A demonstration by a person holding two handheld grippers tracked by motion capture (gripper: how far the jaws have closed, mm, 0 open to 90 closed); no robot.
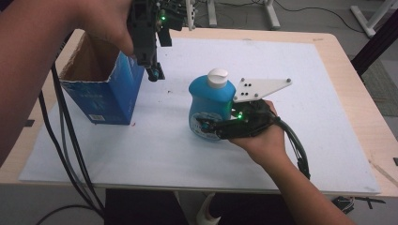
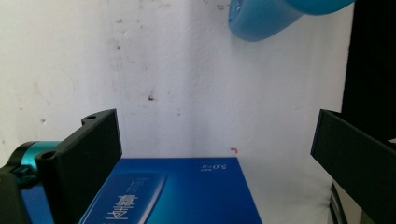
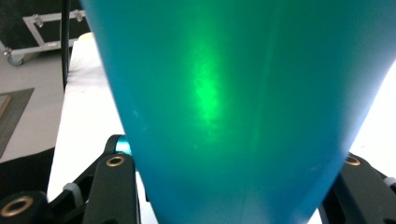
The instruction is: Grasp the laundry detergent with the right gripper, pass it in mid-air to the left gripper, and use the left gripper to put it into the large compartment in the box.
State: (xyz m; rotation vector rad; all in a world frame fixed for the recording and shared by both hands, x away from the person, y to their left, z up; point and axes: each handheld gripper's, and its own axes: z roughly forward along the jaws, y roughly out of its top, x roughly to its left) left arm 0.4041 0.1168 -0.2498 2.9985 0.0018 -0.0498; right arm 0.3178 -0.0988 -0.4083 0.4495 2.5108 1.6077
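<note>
High view, box: at the far left we see the blue carton [image 1: 105,89] standing upright on the white mat [image 1: 300,154], its top flaps open and nothing visible inside it.
Left gripper: we hold the left gripper [image 1: 153,70] above the carton's right-hand rim, pointing down; it touches neither the carton nor the bottle.
Left gripper view, jaws: the two black jaws stand wide apart with only bare mat and the carton's blue side [image 2: 187,191] between them, so the left gripper [image 2: 215,149] carries nothing.
Bottle: the blue bottle [image 1: 210,105] with its white cap [image 1: 217,77] stands upright on the mat to the right of the carton, well apart from it.
Right gripper: we have the right gripper [image 1: 213,127] at the bottle's lower body, coming in from the side away from the carton.
Right gripper view, jaws: the bottle's blue wall [image 3: 224,107] sits between the two jaws and reaches both; we judge them closed on it, a green light glinting on the plastic.
Done so far: we judge the grasp made, with the carton open and ready.
Left to do: the bottle's base looks to be on the mat, so lifting it, carrying it leftward over the carton's mouth and lowering it in all remain, as far as we can judge.
Likely helper role: the left gripper, open beside the rim, looks placed to steady the carton.
Bench: the wooden bench [image 1: 356,98] shows past the mat, on the far side from the carton.
</note>
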